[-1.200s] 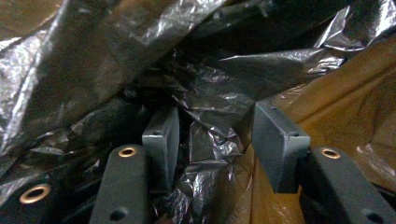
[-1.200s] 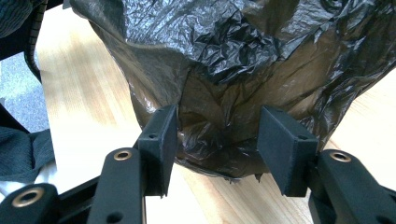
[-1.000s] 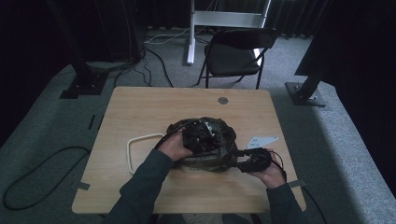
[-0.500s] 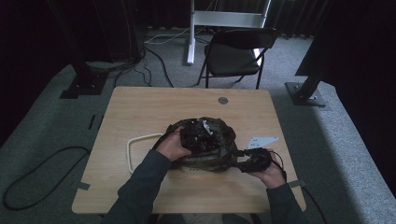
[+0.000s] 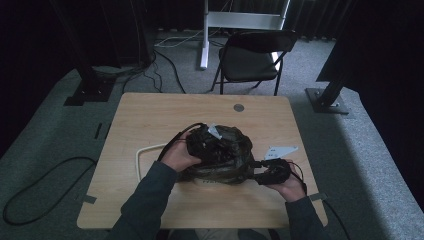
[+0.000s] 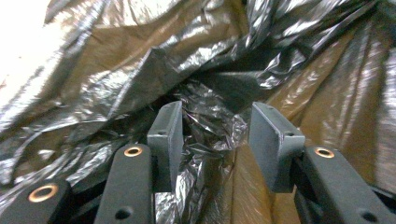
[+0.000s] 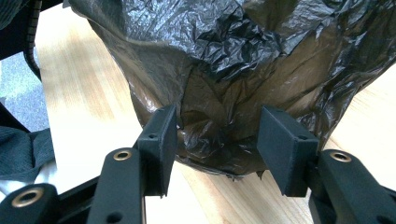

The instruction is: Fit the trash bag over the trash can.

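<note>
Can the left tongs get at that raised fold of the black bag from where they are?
Probably yes. The left tongs stand open with a crumpled fold of the black bag between the pads, which have just been closing, and nothing blocks it.

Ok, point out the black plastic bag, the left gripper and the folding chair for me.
black plastic bag (image 5: 227,155), high view, its crinkled top.
left gripper (image 6: 212,135), left gripper view, midway between its fingertips, over bag folds.
folding chair (image 5: 250,65), high view, its seat.
</note>
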{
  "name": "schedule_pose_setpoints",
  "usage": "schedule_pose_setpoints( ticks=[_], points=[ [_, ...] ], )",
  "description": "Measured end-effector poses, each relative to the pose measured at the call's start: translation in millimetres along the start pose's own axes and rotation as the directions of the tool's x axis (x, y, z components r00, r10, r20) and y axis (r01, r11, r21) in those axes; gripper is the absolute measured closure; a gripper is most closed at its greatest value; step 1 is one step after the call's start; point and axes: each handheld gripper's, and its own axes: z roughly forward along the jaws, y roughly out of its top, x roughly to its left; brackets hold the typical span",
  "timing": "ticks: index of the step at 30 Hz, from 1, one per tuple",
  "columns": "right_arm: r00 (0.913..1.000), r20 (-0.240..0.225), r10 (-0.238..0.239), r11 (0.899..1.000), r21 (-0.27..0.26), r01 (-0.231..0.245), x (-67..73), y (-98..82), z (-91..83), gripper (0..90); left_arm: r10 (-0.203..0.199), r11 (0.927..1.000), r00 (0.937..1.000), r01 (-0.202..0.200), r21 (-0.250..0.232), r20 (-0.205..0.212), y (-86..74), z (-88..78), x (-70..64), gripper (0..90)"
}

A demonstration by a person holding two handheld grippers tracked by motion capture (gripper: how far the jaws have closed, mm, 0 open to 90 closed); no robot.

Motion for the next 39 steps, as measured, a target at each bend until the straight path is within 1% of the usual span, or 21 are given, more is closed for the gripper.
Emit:
schedule_pose_setpoints(
  ticks=[5, 10, 13, 15, 18, 21, 25, 27, 28, 29, 32, 35, 38, 39],
  points=[
    [1.0000, 0.002, 0.001, 1.000, 0.000, -0.001, -0.3, -0.2, -0.1, 47.5, -0.014, 0.9980, 0.9998, 0.015, -0.062, 0.014, -4.7, -12.9, 2.1, 58.0],
    [1.0000, 0.002, 0.003, 1.000, 0.001, -0.003, -0.1, -0.2, -0.1, 47.5, -0.031, 0.9920, 0.9993, 0.033, -0.121, 0.020, -10.2, -25.6, 5.8, 60.7],
    [1.0000, 0.003, 0.003, 1.000, 0.000, -0.003, -0.1, -0.4, -0.4, 47.5, -0.053, 0.9860, 0.9984, 0.056, -0.157, 0.021, -13.7, -31.6, 8.7, 61.4],
    [1.0000, 0.003, 0.004, 1.000, -0.003, -0.004, -0.4, -0.4, -1.0, 47.5, -0.072, 0.9796, 0.9972, 0.075, -0.187, 0.019, -16.5, -35.3, 10.4, 61.4],
    [1.0000, 0.006, 0.005, 1.000, -0.006, -0.005, -1.0, -0.4, -2.5, 47.5, -0.093, 0.9718, 0.9955, 0.095, -0.216, 0.017, -21.0, -40.9, 13.7, 61.4],
    [0.9999, 0.007, 0.007, 1.000, -0.006, -0.007, -1.1, -0.7, -3.3, 47.5, -0.116, 0.9645, 0.9933, 0.114, -0.239, 0.005, -26.0, -45.6, 17.0, 61.8],
    [0.9999, 0.008, 0.007, 1.000, -0.008, -0.007, -1.0, -0.6, -4.1, 47.5, -0.149, 0.9505, 0.9888, 0.142, -0.276, -0.006, -33.5, -52.1, 21.5, 62.0],
    [0.9999, 0.009, 0.007, 1.000, -0.009, -0.007, -1.1, -1.0, -4.3, 47.5, -0.164, 0.9454, 0.9865, 0.155, -0.287, -0.005, -37.3, -54.8, 23.9, 62.0],
    [0.9999, 0.009, 0.008, 1.000, -0.008, -0.008, -1.2, -1.1, -4.4, 47.5, -0.168, 0.9444, 0.9858, 0.157, -0.289, -0.012, -39.2, -56.2, 24.9, 62.0],
    [0.9999, 0.008, 0.010, 1.000, -0.008, -0.010, -1.4, -1.2, -4.4, 47.5, -0.174, 0.9419, 0.9846, 0.163, -0.294, -0.012, -41.1, -57.4, 25.7, 61.9],
    [0.9999, 0.009, 0.012, 1.000, -0.008, -0.012, -2.1, -1.6, -4.5, 47.5, -0.192, 0.9325, 0.9812, 0.178, -0.314, -0.016, -47.2, -61.0, 27.7, 61.4],
    [0.9999, 0.010, 0.011, 1.000, -0.008, -0.011, -2.1, -1.8, -4.4, 47.5, -0.206, 0.9271, 0.9784, 0.188, -0.324, -0.021, -52.5, -64.2, 29.0, 60.9],
    [0.9999, 0.010, 0.012, 1.000, -0.008, -0.012, -2.0, -1.6, -4.6, 47.5, -0.211, 0.9260, 0.9769, 0.189, -0.327, -0.032, -55.6, -66.4, 29.6, 60.5],
    [0.9999, 0.010, 0.012, 1.000, -0.008, -0.012, -2.0, -1.6, -4.9, 47.5, -0.216, 0.9249, 0.9754, 0.189, -0.330, -0.046, -58.4, -68.8, 30.0, 60.5]
  ],
)
